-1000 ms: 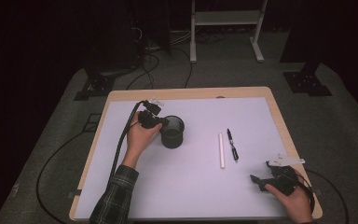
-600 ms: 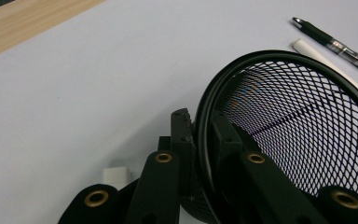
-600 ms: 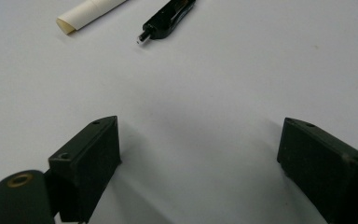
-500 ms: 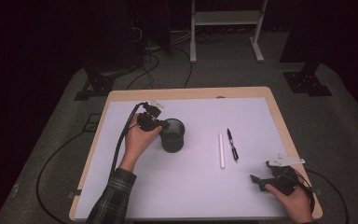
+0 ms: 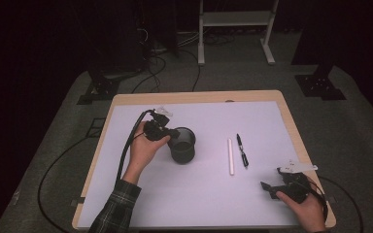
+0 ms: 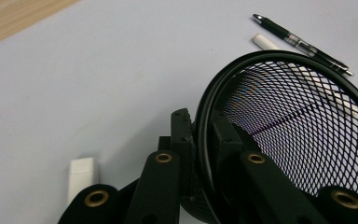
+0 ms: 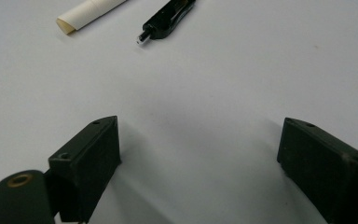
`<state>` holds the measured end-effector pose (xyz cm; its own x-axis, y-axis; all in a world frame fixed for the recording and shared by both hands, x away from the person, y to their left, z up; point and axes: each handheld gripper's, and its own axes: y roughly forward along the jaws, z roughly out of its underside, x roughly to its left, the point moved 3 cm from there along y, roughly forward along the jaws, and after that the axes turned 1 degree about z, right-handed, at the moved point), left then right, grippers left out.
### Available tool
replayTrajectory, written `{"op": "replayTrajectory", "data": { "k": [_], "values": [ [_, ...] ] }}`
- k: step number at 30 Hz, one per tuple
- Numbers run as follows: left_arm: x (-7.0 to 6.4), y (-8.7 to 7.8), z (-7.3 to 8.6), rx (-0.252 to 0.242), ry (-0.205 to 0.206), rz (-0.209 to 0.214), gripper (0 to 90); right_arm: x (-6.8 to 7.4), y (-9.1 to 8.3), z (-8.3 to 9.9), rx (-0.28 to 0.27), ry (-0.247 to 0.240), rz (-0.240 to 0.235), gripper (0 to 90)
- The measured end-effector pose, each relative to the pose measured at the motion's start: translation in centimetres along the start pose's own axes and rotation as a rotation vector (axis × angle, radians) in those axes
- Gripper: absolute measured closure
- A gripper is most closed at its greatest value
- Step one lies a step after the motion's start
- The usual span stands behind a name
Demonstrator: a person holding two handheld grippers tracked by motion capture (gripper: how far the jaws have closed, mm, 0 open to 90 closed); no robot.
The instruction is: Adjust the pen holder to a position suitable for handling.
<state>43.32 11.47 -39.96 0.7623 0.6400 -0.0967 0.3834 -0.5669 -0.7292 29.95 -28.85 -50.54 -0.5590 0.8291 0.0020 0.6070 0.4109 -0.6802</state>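
A black wire-mesh cup [image 5: 182, 145] stands left of the white mat's middle. My left gripper [image 5: 170, 137] is shut on its rim from the left; in the left gripper view the jaws [image 6: 200, 126] pinch the rim, one inside and one outside the mesh cup [image 6: 298, 130]. Whether the cup rests on the mat or hangs just above it is unclear. A white stick [image 5: 231, 156] and a black pen [image 5: 242, 151] lie side by side right of the cup. My right gripper [image 5: 267, 188] rests open near the front right corner, its jaws [image 7: 200, 140] apart over bare mat.
The white mat [image 5: 204, 194] covers a wooden table [image 5: 291, 121]. In the right gripper view the stick's end [image 7: 91, 11] and pen tip [image 7: 168, 18] lie ahead. A small white block [image 6: 81, 175] lies beside the left jaws. Cables and stands are on the floor beyond.
The left gripper has drawn the mesh cup slightly toward the person's side. The right gripper, pen and stick have not moved.
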Motion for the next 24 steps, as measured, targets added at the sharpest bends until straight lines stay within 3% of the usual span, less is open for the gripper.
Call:
{"op": "replayTrajectory", "data": {
  "k": [24],
  "values": [
    [-3.1,-1.7,1.4,-0.005,0.037,0.045,82.4,0.0,0.0,0.0,0.001,0.000,0.000,12.0]
  ]
}}
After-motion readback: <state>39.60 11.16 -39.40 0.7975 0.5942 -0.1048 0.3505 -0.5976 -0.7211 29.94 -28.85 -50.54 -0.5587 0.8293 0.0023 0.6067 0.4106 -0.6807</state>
